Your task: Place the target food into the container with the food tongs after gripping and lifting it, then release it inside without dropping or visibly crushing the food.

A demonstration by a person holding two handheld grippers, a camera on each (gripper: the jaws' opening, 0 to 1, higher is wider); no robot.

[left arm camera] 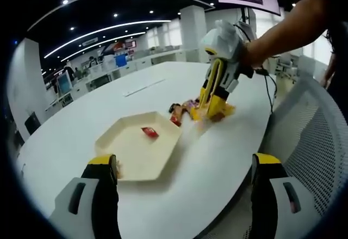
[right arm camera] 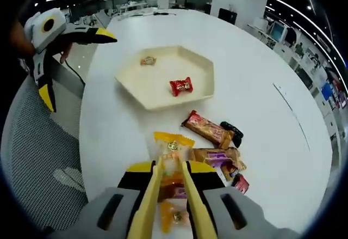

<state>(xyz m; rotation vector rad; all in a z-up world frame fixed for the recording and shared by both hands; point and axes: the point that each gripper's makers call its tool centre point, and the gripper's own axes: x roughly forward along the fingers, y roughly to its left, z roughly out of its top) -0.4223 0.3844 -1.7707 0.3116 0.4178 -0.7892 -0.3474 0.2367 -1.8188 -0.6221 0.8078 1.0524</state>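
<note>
Tongs (right arm camera: 169, 182) rode in the right gripper (right arm camera: 169, 187), whose jaws stood clamped on their yellow arms; the tips bracketed an orange-wrapped snack (right arm camera: 173, 143) lying at the near edge of the table (right arm camera: 261, 48). Whether the tips actually pinched the wrapper could not be told. The left gripper (left arm camera: 185, 168) hovered wide open and empty beside the cream hexagonal tray (right arm camera: 201, 59), which held a red candy (right arm camera: 180, 86) and a small wrapped sweet (right arm camera: 148, 61). Other packets (right arm camera: 209, 129) lay just beside the target. Risk noted: a shallow bite on slick wrapping could let it slip mid-carry; excessive squeeze could crush the contents.
</note>
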